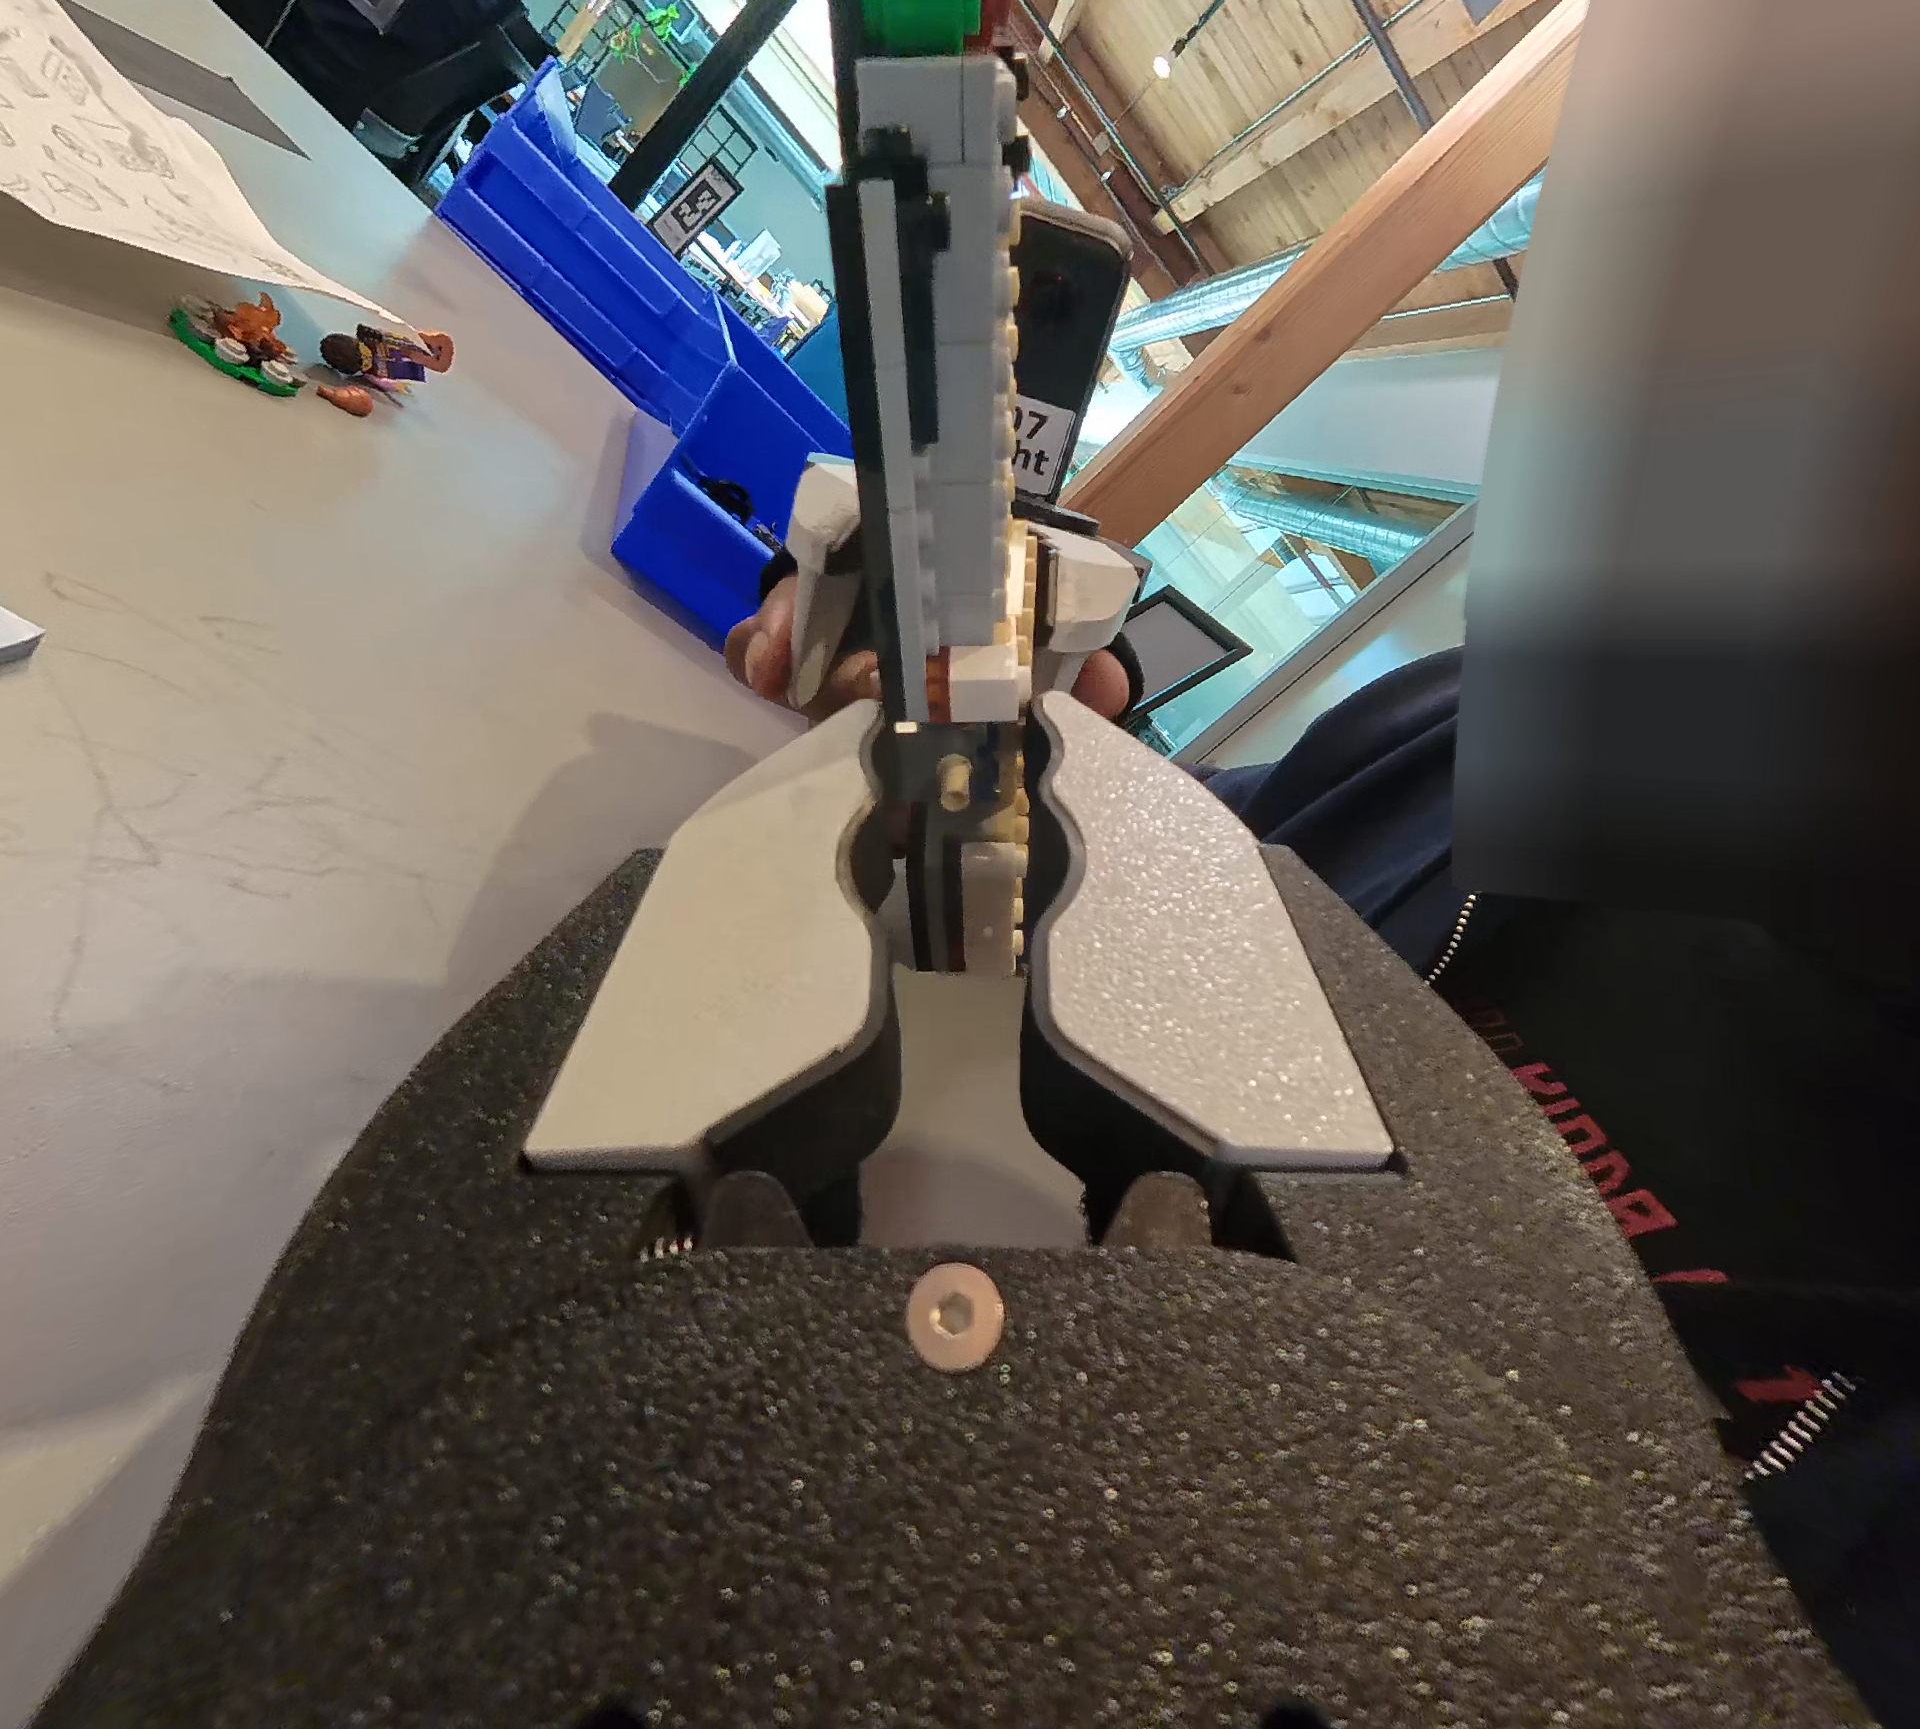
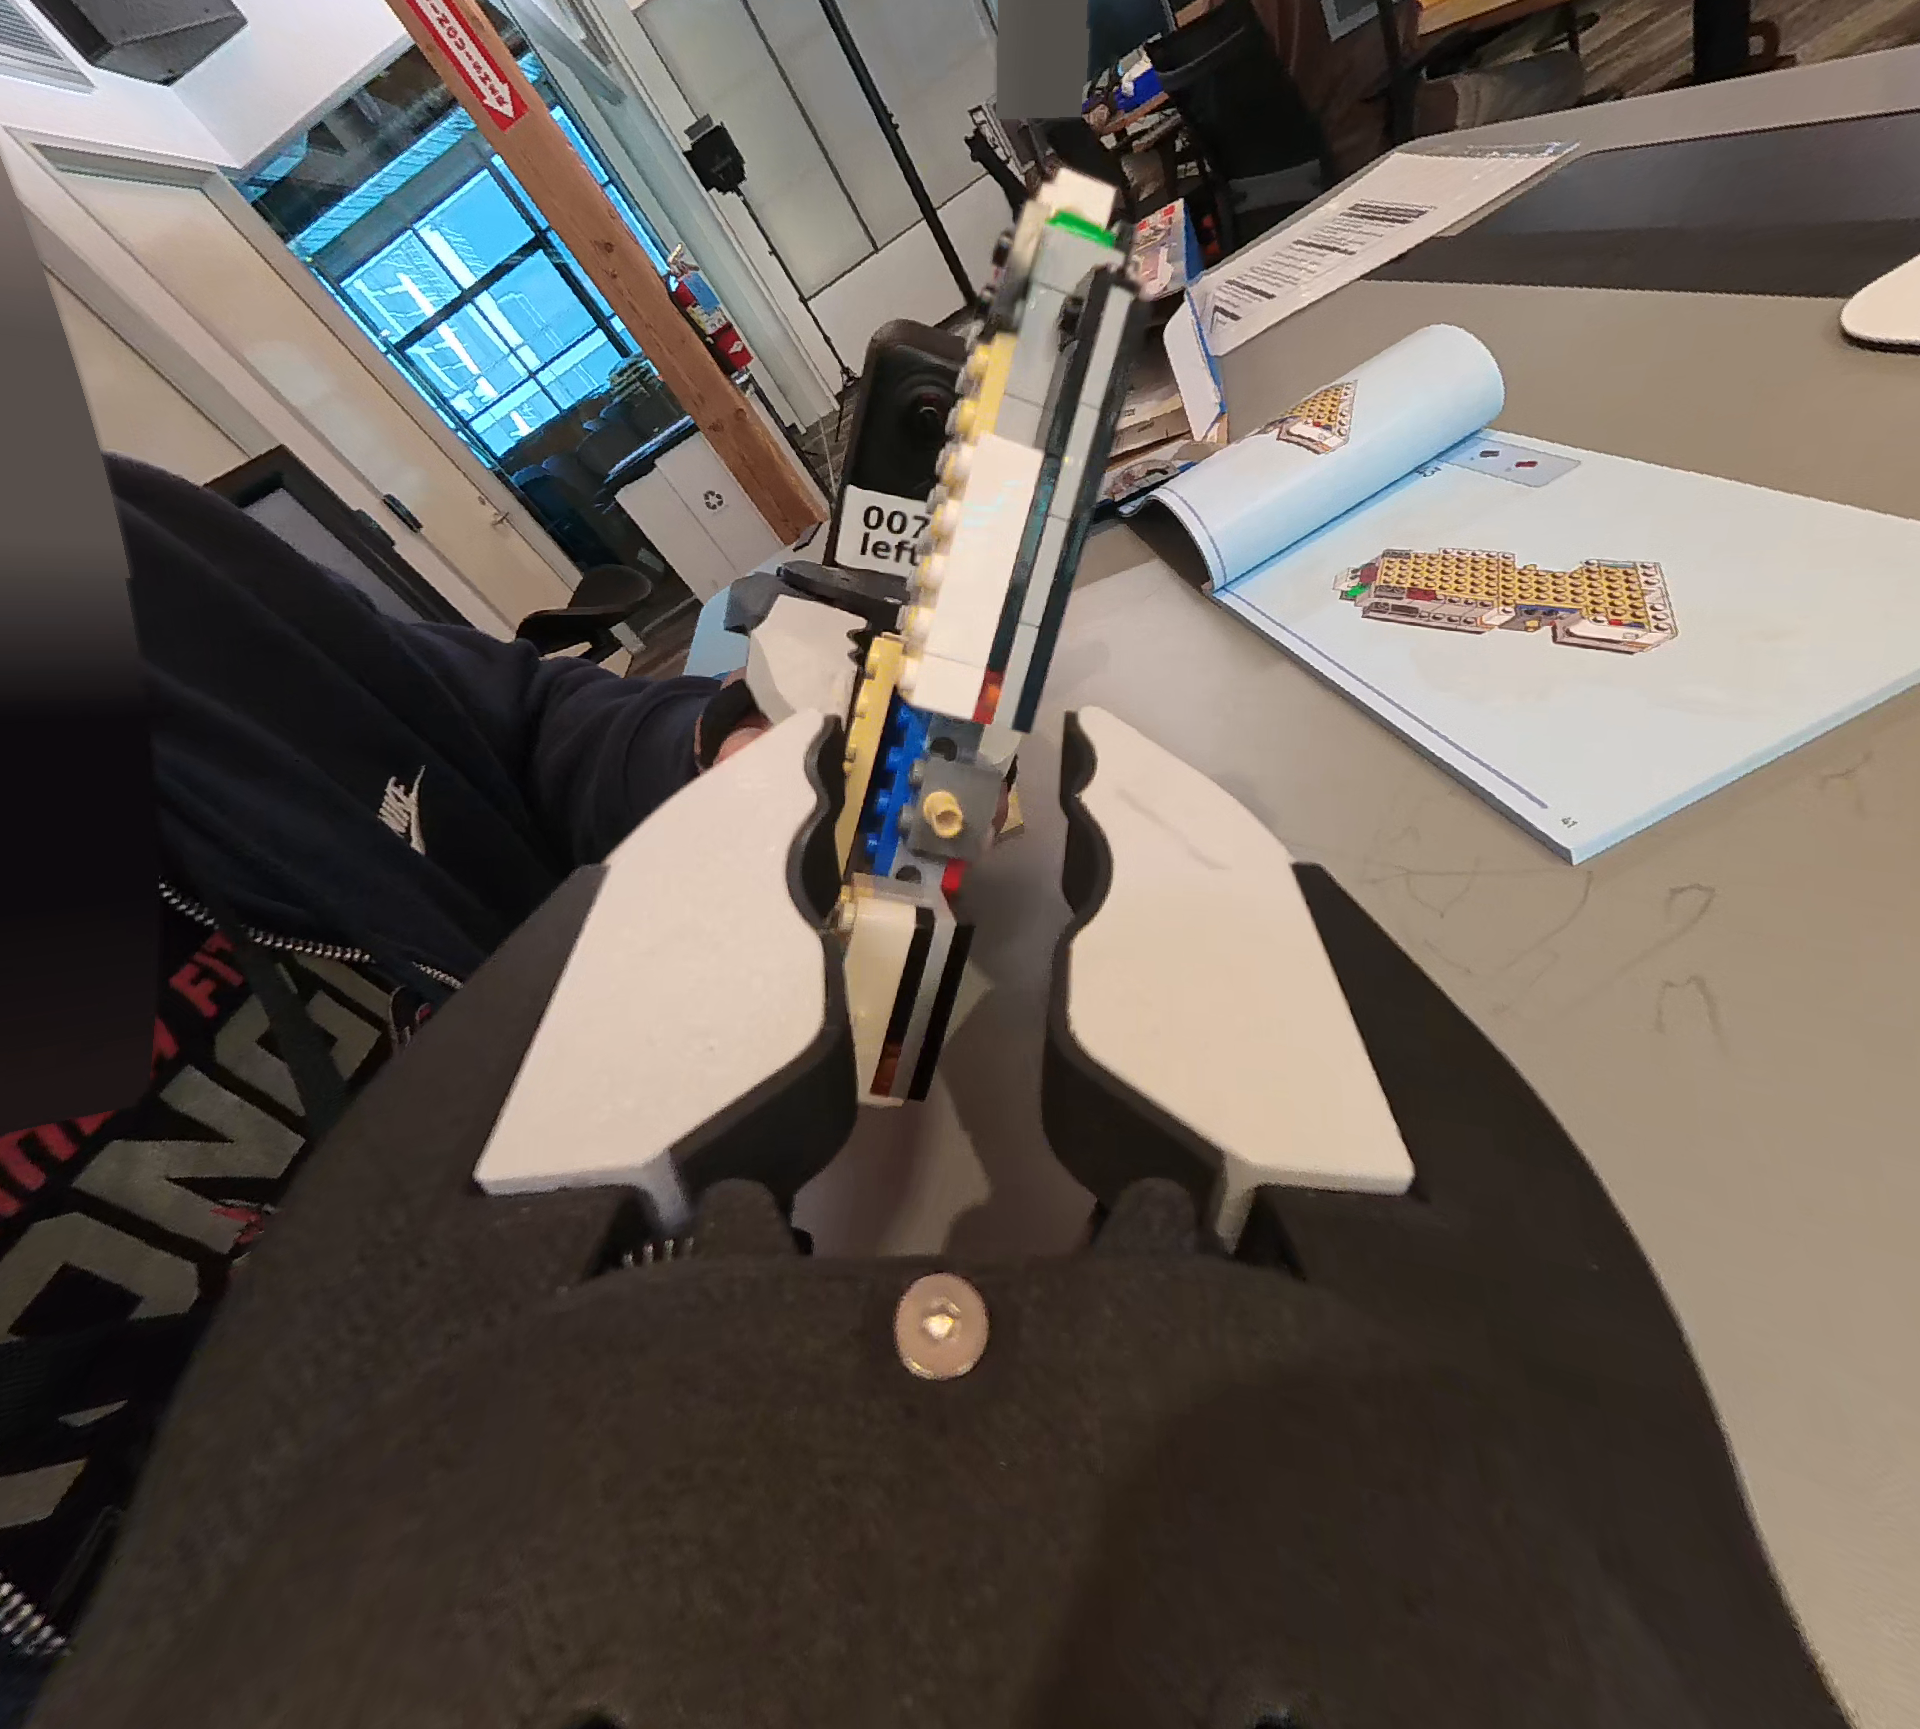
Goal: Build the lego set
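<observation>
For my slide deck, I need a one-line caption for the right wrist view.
Right tongs open around a brick model, a gap at one pad, above an open instruction booklet.

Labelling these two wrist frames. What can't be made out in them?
- Left wrist view: the far gripper sits mostly behind the brick model, so its grip is hidden.
- Left wrist view: toy pieces on the table are too small to identify.
- Right wrist view: the far gripper is mostly behind the model.
- Right wrist view: the booklet runs off the right edge.
- Both views: the person is covered by blur patches.
</observation>
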A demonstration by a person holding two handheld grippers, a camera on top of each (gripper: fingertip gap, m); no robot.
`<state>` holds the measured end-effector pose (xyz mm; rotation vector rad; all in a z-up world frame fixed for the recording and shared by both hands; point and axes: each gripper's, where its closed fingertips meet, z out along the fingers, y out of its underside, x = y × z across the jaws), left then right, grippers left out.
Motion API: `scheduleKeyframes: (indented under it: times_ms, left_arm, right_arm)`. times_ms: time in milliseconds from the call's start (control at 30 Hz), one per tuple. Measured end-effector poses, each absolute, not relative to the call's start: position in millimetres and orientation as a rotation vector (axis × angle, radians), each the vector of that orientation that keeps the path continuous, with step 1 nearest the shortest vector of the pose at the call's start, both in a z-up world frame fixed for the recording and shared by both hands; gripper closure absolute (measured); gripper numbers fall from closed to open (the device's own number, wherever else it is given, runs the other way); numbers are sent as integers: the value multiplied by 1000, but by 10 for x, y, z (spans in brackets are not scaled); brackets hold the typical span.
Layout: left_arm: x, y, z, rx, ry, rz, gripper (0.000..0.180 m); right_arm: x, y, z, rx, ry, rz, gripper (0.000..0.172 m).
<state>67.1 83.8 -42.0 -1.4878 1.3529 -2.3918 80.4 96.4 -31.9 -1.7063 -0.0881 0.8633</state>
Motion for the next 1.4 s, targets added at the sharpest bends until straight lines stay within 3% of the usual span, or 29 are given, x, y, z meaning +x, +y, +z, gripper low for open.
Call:
scheduleKeyframes:
  times_ms: [133, 333, 800, 1100, 1400]
  left_arm:
    - [675, 795, -466, -1506, 1408, -2345, 158]
    - [676, 768, -488, -1507, 1440, -2310, 158]
    - [655, 741, -450, -1466, 1444, -2323, 158]
    - [688, 813, -472, -1529, 1383, -2345, 158]
    - [755, 1129, -501, -1707, 1081, -2444, 159]
  right_arm:
    - [864, 990, -309, -1693, -31, 878, 125]
    - [831, 965, -296, -1667, -58, 889, 142]
    - [793, 945, -235, -1600, -85, 931, 145]
    - [853, 974, -344, -1668, -34, 965, 129]
    - [722, 921, -641, -1879, -130, 948, 125]
